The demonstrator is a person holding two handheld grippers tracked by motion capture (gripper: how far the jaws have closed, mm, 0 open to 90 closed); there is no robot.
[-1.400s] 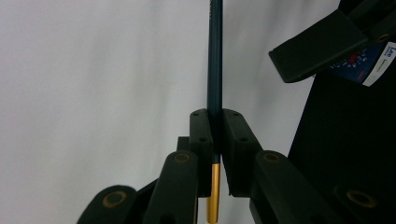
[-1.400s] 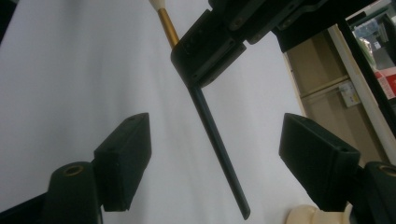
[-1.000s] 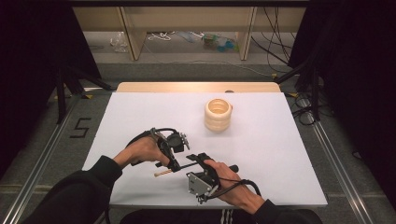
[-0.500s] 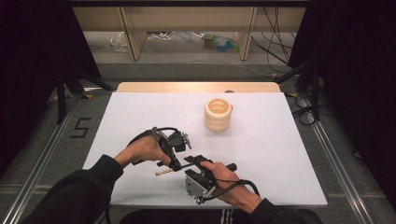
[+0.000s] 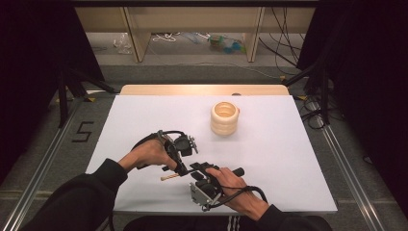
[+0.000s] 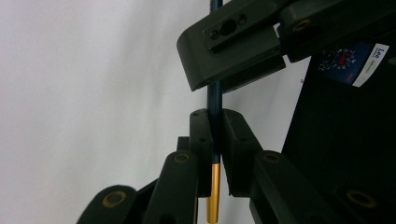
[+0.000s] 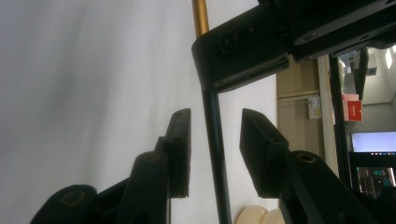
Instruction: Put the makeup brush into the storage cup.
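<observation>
Near the table's front edge, right gripper (image 7: 212, 154) fingers have narrowed around the left-clamped stick (image 7: 215, 154), untouched.

Stick (image 6: 214, 107) dark blue, gold end; tongs (image 5: 185, 168) black; rings (image 5: 224, 118) cream; table (image 5: 288, 159) white.

Left tongs (image 6: 215, 154) clamped on a dark rod (image 6: 215, 100) — gold end (image 6: 212, 196) below, other tongs (image 6: 233, 51) above, white table (image 6: 93, 93).

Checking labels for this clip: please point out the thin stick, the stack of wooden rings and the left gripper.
thin stick (image 6: 214, 105), left gripper view, on its dark shaft above the shut jaws.
stack of wooden rings (image 5: 224, 119), high view, on the stack's side wall.
left gripper (image 6: 214, 140), left gripper view, midway between its fingertips.
</observation>
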